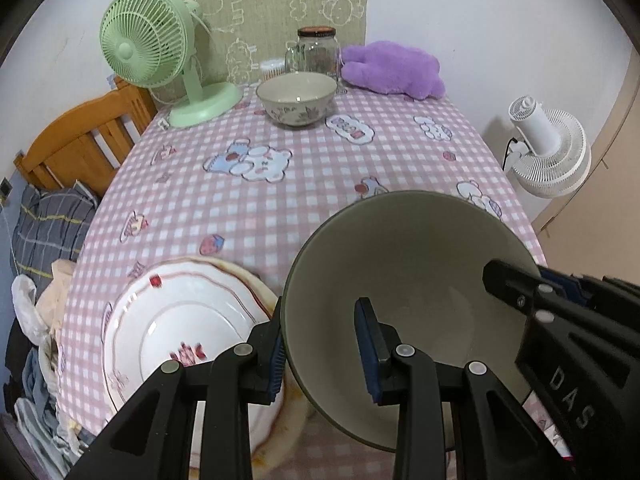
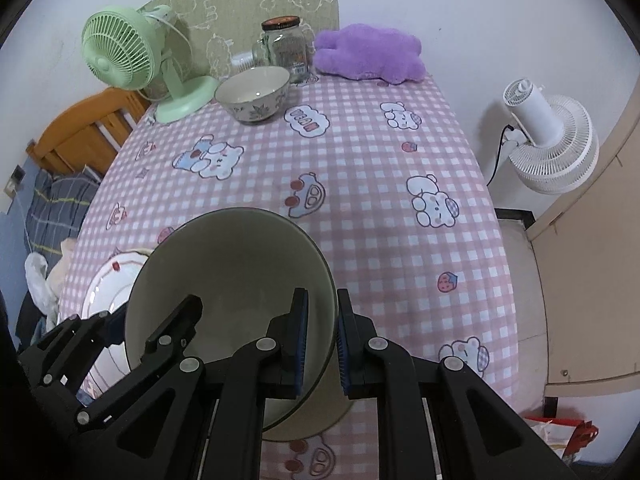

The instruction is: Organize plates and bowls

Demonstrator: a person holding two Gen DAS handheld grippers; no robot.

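The left gripper [image 1: 324, 354] straddles the near-left rim of the grey-green bowl [image 1: 404, 276], one blue pad outside the wall and one inside; its jaws stand fairly wide, and whether they pinch the wall cannot be told. The right gripper [image 2: 322, 346] closes narrowly on the bowl's opposite rim, pads on either side of the wall. The bowl tilts, its mouth towards the cameras, over the pink checked tablecloth [image 1: 280, 208]. Just left of the bowl lies a white plate [image 1: 176, 320]. Well beyond the bowl stands a floral bowl [image 1: 297, 98], with a green fan [image 1: 148, 40] to its left.
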